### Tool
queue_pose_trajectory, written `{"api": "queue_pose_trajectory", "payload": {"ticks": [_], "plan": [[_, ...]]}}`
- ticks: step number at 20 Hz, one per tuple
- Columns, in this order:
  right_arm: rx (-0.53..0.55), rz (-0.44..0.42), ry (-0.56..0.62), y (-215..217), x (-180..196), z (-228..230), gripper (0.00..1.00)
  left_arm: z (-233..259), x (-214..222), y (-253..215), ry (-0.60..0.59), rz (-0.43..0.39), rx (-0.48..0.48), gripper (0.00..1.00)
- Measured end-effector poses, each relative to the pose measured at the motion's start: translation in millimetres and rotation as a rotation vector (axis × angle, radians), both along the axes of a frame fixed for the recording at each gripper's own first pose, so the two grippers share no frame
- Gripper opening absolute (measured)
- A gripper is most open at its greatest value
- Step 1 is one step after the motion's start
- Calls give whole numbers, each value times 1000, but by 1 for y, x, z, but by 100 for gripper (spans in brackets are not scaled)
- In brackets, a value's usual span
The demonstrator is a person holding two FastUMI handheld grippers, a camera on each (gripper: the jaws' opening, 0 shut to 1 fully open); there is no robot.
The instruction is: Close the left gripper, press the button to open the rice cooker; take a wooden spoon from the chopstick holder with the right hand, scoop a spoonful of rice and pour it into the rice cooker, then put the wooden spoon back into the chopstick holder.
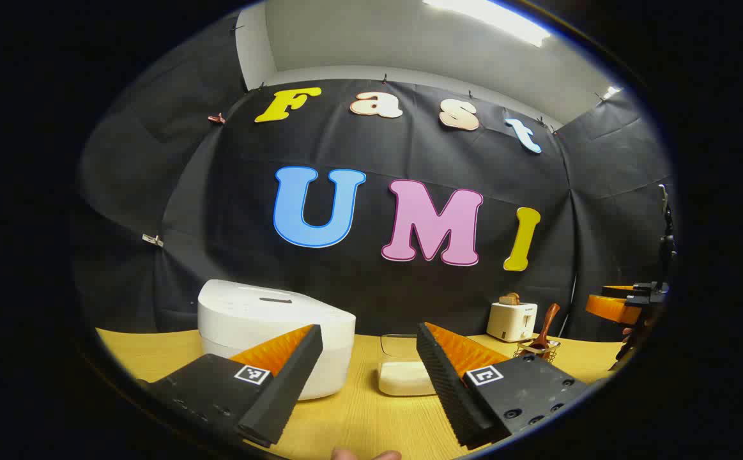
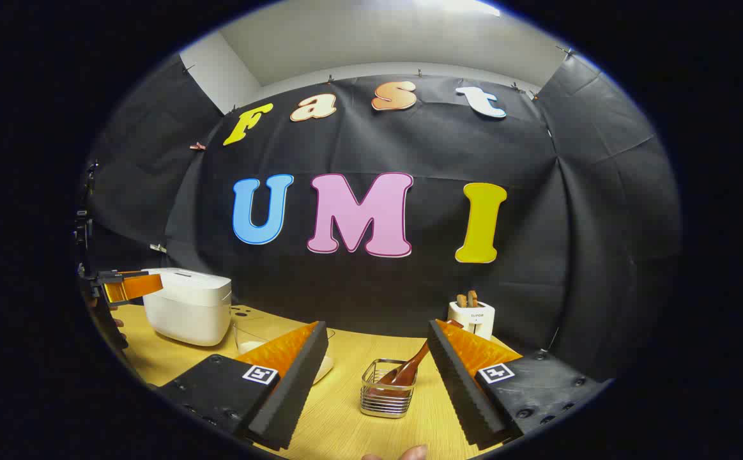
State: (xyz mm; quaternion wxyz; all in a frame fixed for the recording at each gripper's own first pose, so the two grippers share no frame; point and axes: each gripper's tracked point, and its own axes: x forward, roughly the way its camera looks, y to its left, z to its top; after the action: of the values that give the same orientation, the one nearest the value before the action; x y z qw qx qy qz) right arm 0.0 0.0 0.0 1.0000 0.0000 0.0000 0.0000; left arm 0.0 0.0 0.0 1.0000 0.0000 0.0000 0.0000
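Both my left tongs [image 1: 369,364] and right tongs [image 2: 377,364] are spread, pinching nothing; my finger hides part of the rice cooker [image 1: 262,319].

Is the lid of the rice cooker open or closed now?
Closed. The rice cooker shows its lid lying flat on the white body, no gap, in both views.

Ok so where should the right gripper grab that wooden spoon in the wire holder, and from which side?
Grip the wooden spoon on its bare handle above the chopstick holder rim, coming down from above. The handle leans up to the right, so turning the open right gripper to pinch across it looks best.
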Motion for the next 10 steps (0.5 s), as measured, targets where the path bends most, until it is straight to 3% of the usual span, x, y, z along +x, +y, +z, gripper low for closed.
{"api": "queue_pose_trajectory", "payload": {"ticks": [10], "plan": [[-3,-1,-3,0,0,0,98,-3,0,0,11,4,17,96]]}}
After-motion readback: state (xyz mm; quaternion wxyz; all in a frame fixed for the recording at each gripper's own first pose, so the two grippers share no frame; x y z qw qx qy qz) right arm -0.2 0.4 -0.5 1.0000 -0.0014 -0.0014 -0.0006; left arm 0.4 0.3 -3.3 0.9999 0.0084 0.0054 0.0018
